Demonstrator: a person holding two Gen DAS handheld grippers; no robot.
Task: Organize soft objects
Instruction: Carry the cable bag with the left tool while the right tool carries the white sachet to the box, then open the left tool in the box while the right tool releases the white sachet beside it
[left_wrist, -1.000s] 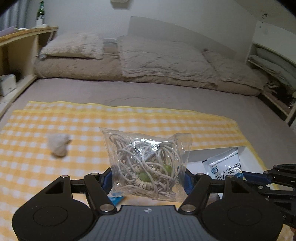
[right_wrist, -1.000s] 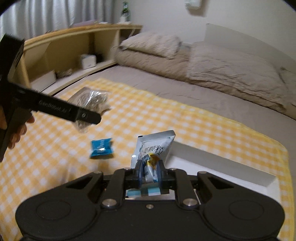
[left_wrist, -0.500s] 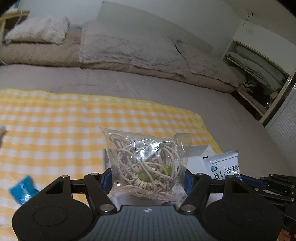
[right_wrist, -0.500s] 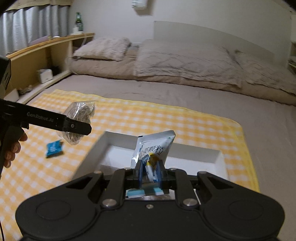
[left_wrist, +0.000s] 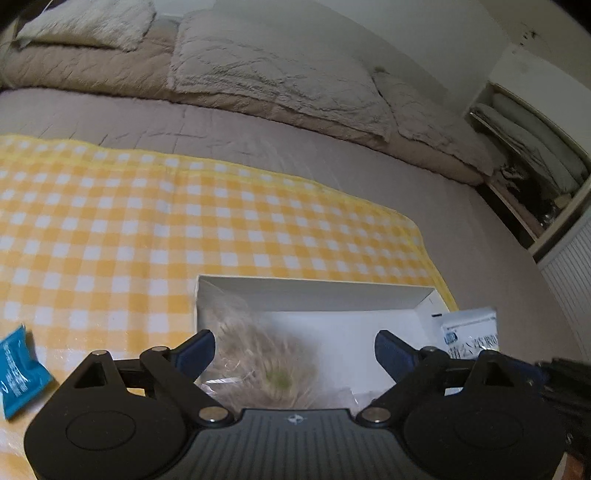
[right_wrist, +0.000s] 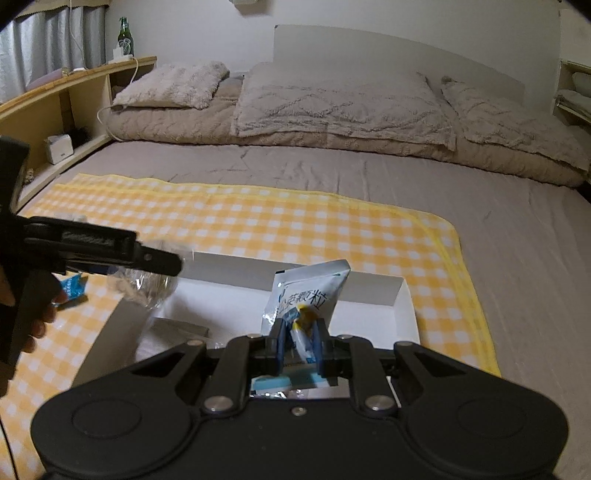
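Over the white box (right_wrist: 373, 291), the left gripper (left_wrist: 295, 345) is opening its fingers, the cord bag (left_wrist: 258, 354) dropping loose between them, while the right gripper (right_wrist: 299, 345) stays clamped on an upright sachet (right_wrist: 306, 291).

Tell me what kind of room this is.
A bedroom, most likely: a wide bed with pillows along the headboard, and a bedside shelf under curtains.
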